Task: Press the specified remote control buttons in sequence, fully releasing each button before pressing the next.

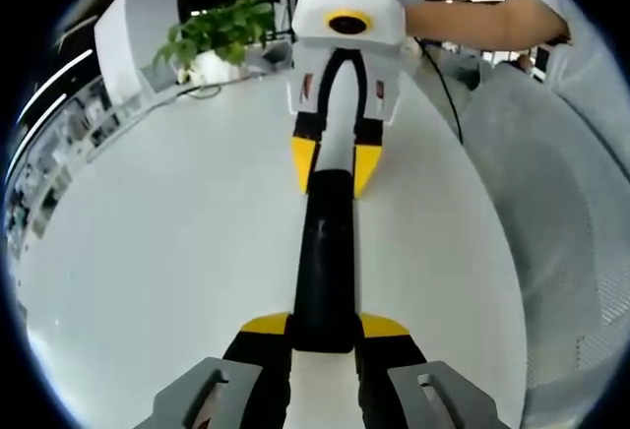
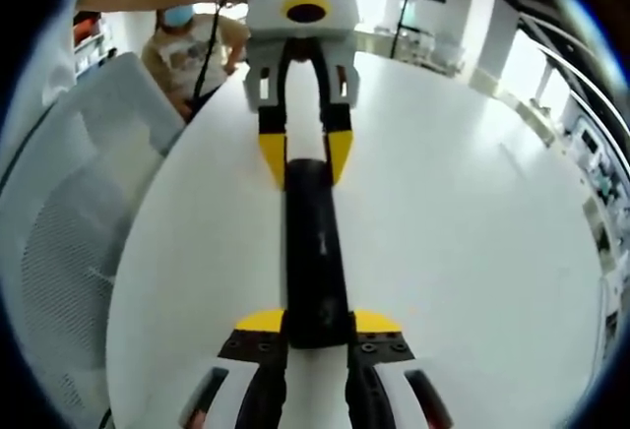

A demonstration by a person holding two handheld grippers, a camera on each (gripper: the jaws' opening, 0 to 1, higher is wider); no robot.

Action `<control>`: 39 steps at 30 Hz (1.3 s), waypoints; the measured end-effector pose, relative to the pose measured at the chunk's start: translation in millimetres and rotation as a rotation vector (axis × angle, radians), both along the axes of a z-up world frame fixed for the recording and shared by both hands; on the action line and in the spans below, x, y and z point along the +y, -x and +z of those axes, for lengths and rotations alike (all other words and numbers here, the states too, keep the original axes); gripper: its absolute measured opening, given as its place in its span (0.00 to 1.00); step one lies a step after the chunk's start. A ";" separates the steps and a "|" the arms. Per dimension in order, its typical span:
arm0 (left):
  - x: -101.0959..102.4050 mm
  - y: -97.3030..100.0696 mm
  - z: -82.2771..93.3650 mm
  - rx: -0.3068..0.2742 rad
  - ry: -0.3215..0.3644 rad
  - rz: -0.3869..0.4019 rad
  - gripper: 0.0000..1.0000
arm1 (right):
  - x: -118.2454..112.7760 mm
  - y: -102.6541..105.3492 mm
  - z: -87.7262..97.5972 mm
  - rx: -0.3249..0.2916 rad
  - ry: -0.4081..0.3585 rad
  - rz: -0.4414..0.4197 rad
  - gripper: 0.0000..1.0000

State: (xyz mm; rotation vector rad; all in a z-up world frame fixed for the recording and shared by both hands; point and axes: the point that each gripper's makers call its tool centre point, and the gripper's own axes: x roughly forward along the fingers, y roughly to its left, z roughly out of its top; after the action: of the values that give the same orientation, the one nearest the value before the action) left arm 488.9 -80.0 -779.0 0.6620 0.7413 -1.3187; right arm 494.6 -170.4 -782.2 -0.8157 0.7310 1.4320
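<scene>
- My left gripper (image 1: pixel 325 336) is clamped on one end of the black remote (image 1: pixel 325 262).
- My right gripper (image 2: pixel 317 336) clamps the opposite end of it.
- The remote sits between them, over the white worktop (image 1: pixel 177 242).
- A potted plant (image 1: pixel 219 30) stands at the worktop's far edge.

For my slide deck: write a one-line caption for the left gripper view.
Both grippers, left and right, clamp opposite ends of a black remote control above a white table.
</scene>
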 end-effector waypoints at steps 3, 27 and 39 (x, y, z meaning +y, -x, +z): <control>-0.1 0.0 0.2 -0.002 0.006 0.002 0.23 | 0.1 -0.2 0.0 -0.001 -0.002 -0.001 0.18; -1.9 0.8 1.0 -0.021 0.008 -0.011 0.23 | -0.5 1.9 0.0 -0.014 -0.008 -0.012 0.18; -1.9 0.7 0.9 -0.019 0.013 -0.010 0.23 | -0.9 1.8 0.2 -0.013 -0.011 -0.011 0.18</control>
State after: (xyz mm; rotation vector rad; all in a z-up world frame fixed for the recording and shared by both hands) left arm 488.2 -81.9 -778.1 0.6674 0.7144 -1.3242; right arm 492.9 -171.3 -782.0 -0.8111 0.7158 1.4188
